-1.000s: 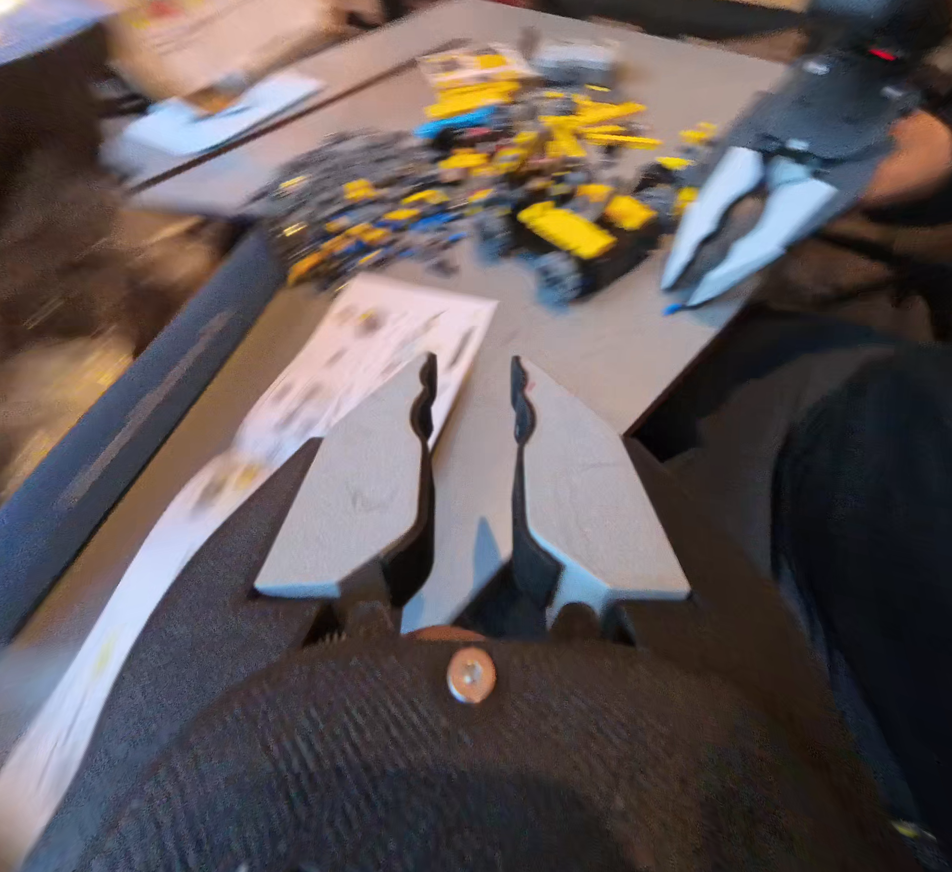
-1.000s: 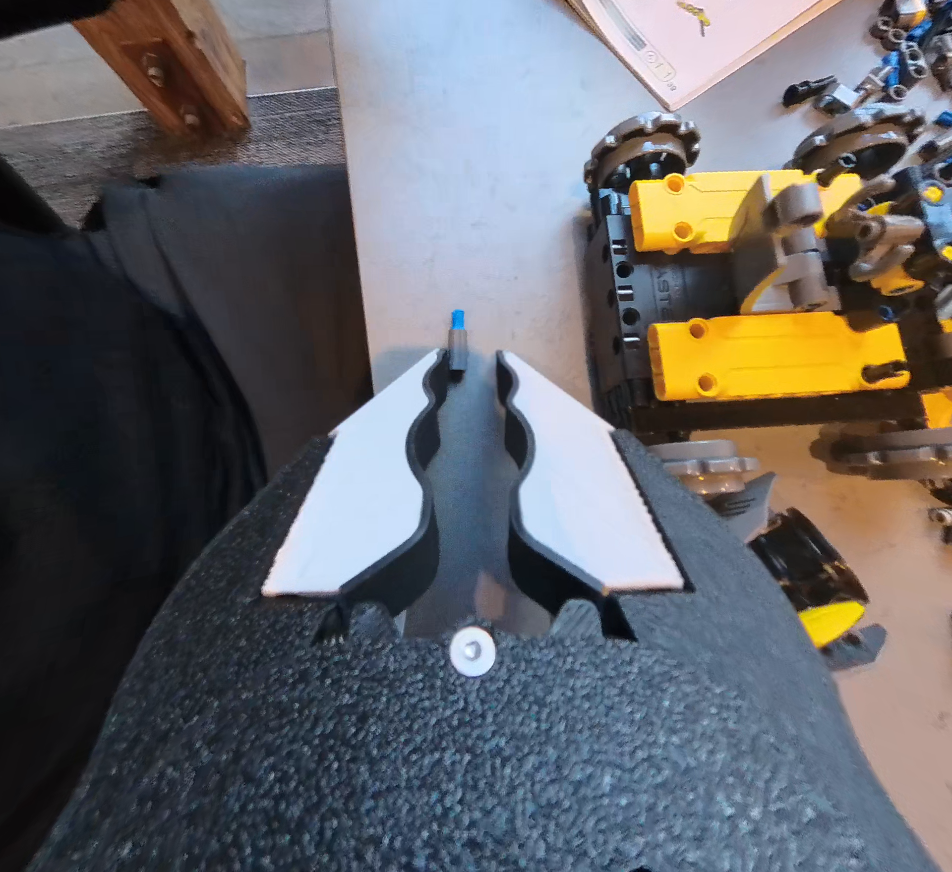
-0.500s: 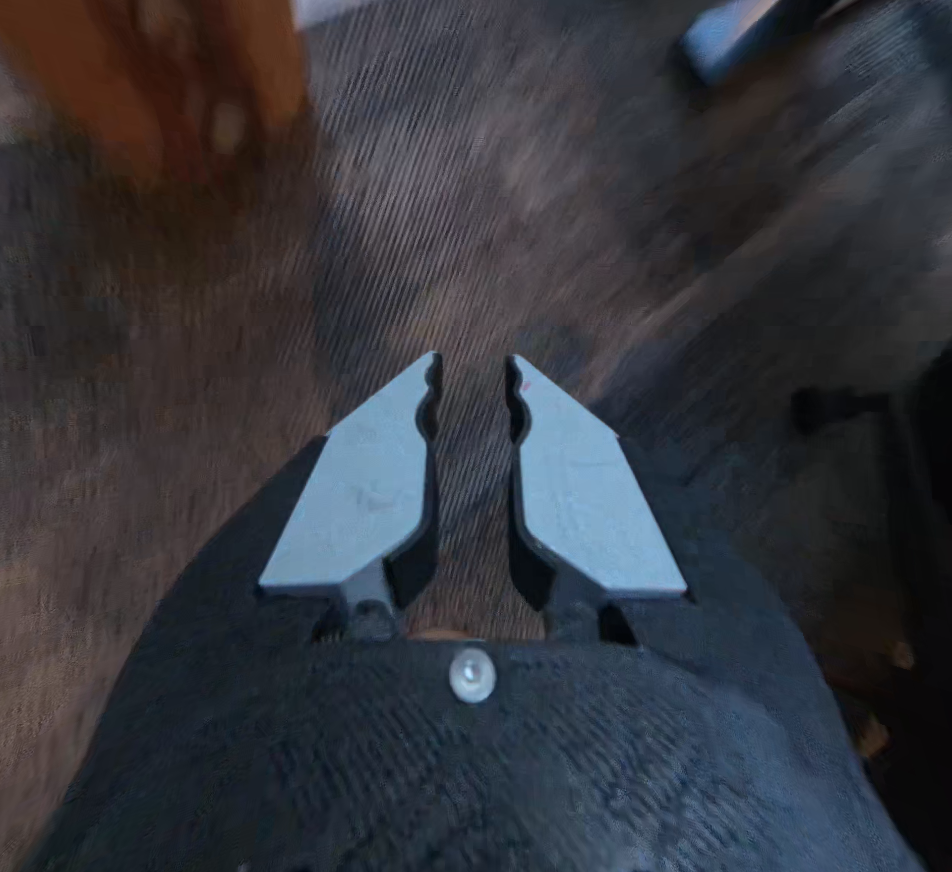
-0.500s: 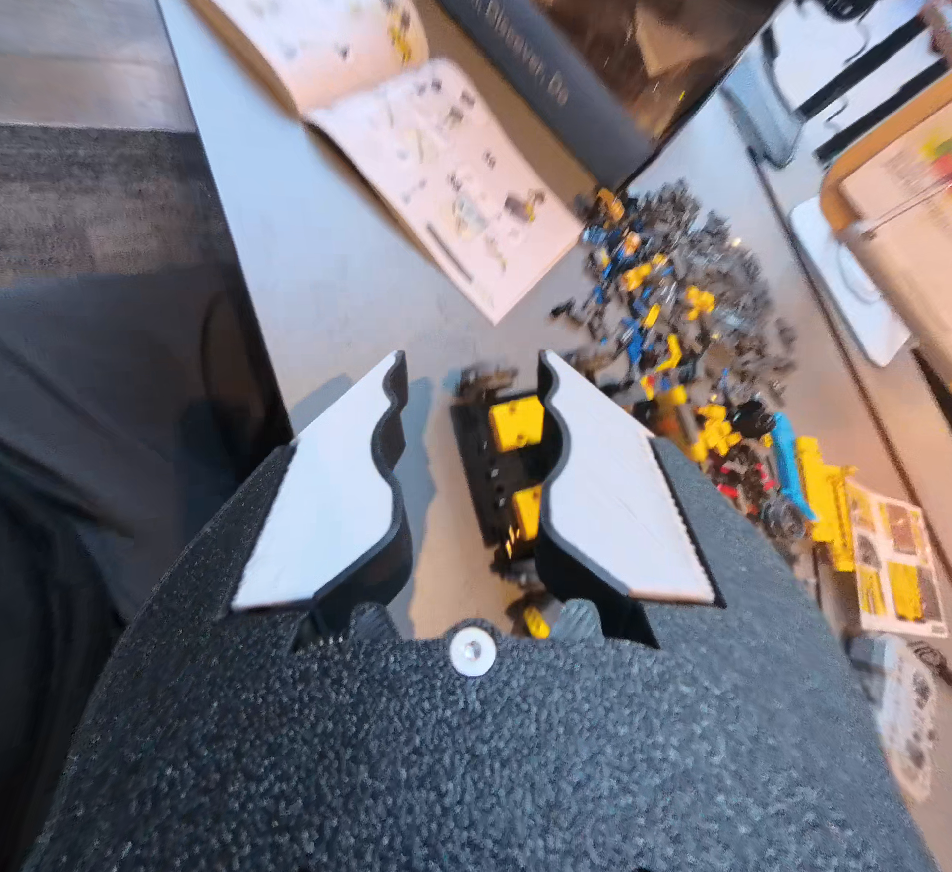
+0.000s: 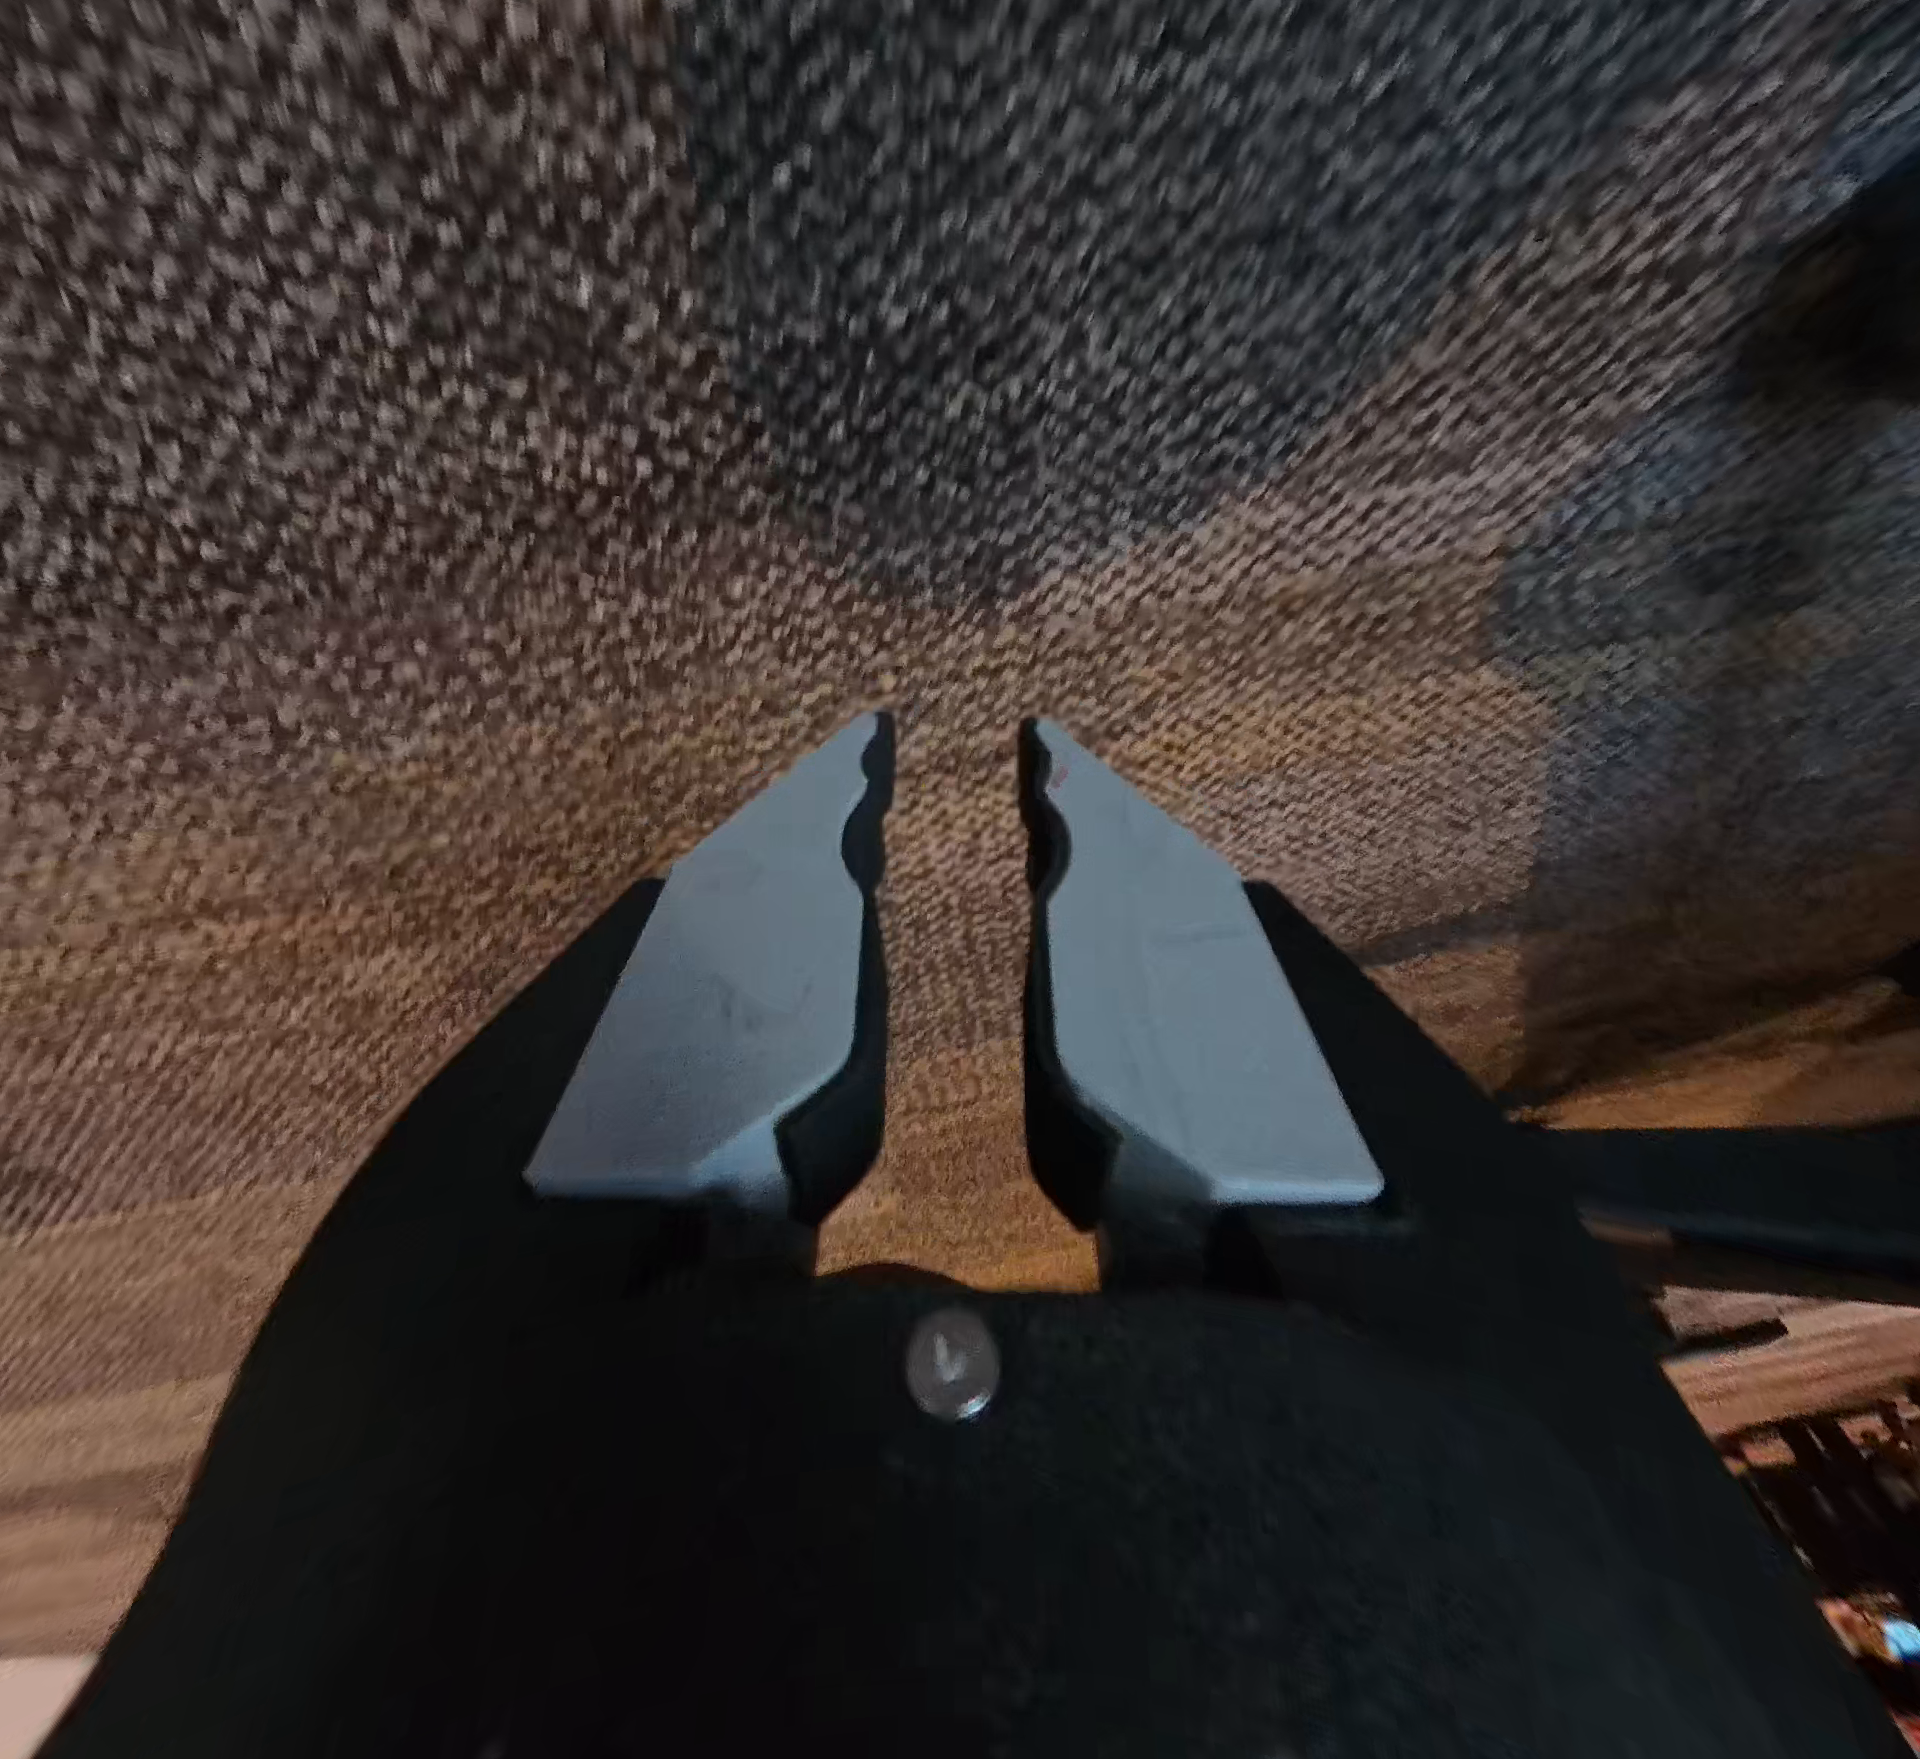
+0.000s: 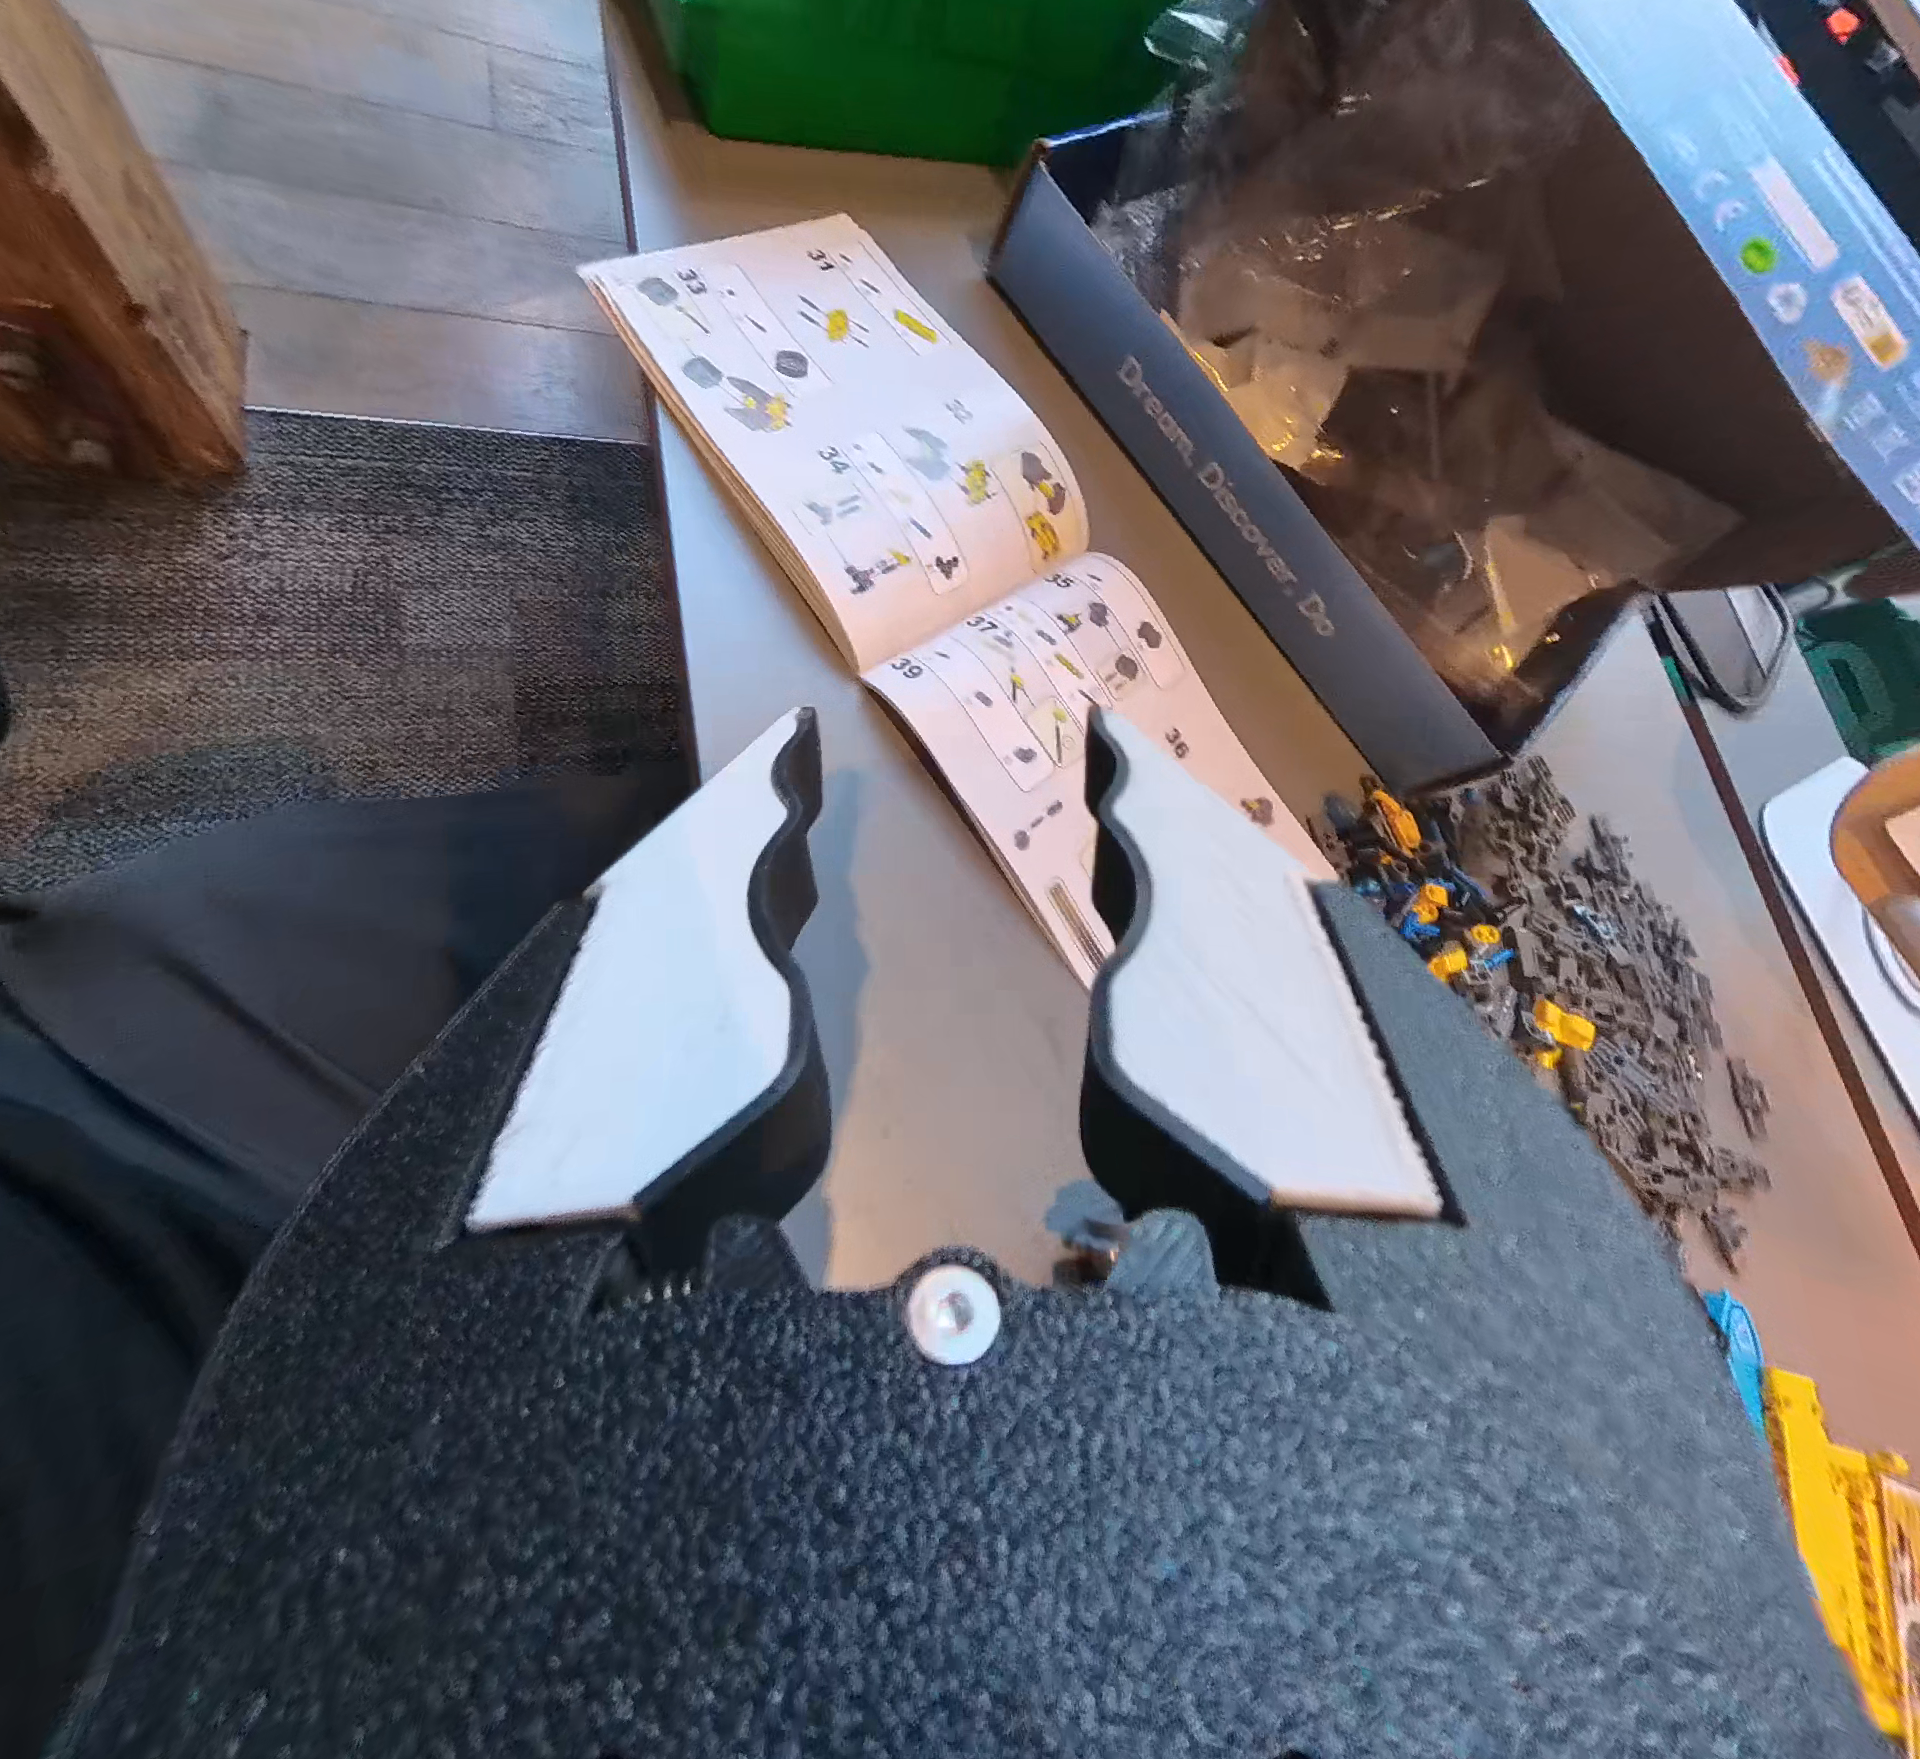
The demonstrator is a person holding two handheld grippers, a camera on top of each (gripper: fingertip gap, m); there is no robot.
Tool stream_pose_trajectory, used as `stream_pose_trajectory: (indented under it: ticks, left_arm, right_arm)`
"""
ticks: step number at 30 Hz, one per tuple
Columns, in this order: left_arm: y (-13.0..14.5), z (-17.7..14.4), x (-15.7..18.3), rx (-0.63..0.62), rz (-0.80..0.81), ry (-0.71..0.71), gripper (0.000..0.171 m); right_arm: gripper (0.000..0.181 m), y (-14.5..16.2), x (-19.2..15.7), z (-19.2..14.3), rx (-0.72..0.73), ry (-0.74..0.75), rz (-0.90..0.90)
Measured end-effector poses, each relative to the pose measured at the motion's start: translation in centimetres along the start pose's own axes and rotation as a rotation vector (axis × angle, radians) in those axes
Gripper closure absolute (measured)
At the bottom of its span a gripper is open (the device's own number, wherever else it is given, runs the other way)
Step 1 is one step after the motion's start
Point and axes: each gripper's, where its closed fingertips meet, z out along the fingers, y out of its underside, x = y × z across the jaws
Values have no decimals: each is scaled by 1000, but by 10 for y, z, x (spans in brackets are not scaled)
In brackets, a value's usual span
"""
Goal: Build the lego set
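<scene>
– What is sitting in the dark box [image 6: 1236, 483]?
– Crinkly clear bags [image 6: 1351, 327]. It is lying beside the open booklet [image 6: 914, 504] on the counter [image 6: 935, 961].
– And the tools?
– The right tool [image 6: 948, 733] is hanging spread and empty over the counter. The left tool [image 5: 956, 733] is pointing at carpet [image 5: 935, 255], a little apart, empty.

One open booklet [image 6: 873, 462], one green bin [image 6: 935, 36], one dark box [image 6: 1278, 504], one brick pile [image 6: 1558, 961] (bricks uncountable).

Speckled grey-brown carpet [image 5: 935, 359] fills the left wrist view, warm light pooling low on it. Beside the grey worktop [image 6: 935, 982], the carpet meets pale wood-plank floor [image 6: 343, 99], where a wooden furniture leg [image 6: 94, 286] stands.
</scene>
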Motion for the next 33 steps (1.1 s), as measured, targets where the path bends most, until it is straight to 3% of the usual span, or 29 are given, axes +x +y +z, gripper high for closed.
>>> stream_pose_trajectory:
  ticks: [6, 12, 17, 23, 27, 33]
  left_arm:
    - [7, -11, -22, 10, -47, 28, 149]
    - [9, -49, -87, 41, -101, -57, 149]
    - [59, -57, -102, 37, -198, -42, 146]
    - [128, -35, -95, 18, -348, 59, 139]
    - [151, -23, -96, 50, -526, 143, 137]
    - [184, 6, -107, 36, -825, 209, 133]
  right_arm:
    - [131, -2, -5, 9, -5, -38, 0]
    - [132, 2, -32, 35, 20, -146, -10]
    - [134, -12, -71, 37, 84, -254, -73]
    - [134, -39, -151, 13, 188, -431, -190]
    - [136, -37, -189, 0, 195, -501, -266]
    - [135, -24, -219, -6, 156, -588, -148]
